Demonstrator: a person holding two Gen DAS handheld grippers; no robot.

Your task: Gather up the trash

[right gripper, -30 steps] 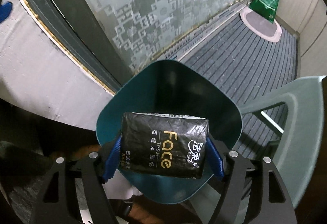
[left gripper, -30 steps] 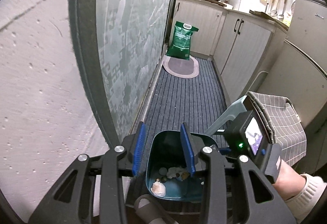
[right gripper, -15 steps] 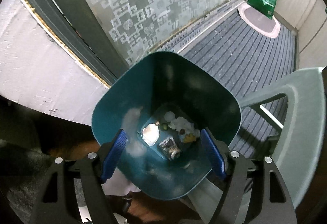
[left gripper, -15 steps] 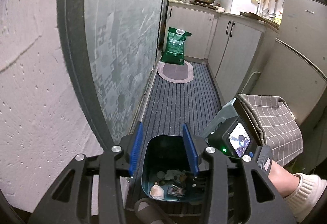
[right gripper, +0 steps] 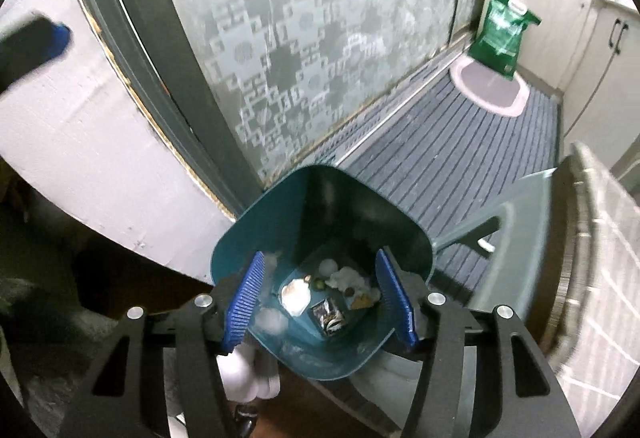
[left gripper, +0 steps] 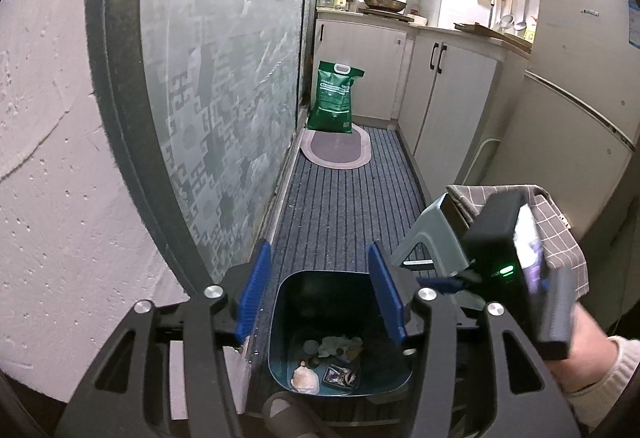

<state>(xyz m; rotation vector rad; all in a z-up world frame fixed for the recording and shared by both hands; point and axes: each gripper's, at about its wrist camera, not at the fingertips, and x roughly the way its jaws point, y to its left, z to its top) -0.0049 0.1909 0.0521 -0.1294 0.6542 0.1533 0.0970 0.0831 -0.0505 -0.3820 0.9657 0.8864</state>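
A teal trash bin [left gripper: 296, 322] [right gripper: 280, 206] stands on the floor by the glass door. At its bottom lie several scraps and the black tissue pack [right gripper: 329, 314], which also shows in the left wrist view [left gripper: 340, 376]. My left gripper [left gripper: 318, 296] is open and empty above the bin's near rim. My right gripper [right gripper: 320, 298] is open and empty over the bin's mouth. The right gripper's body [left gripper: 512, 270] shows in the left wrist view, to the right of the bin.
A grey plastic stool [left gripper: 428, 238] with a checked cloth [left gripper: 556, 234] stands right of the bin. A frosted glass door [left gripper: 224, 78] runs along the left. A green sack [left gripper: 334, 98] and oval mat [left gripper: 336, 150] lie farther down the striped carpet, beside kitchen cabinets [left gripper: 452, 94].
My right gripper opened and dropped the black tissue pack into the bin, then drew back and up. My left gripper rose a little and pulled back.
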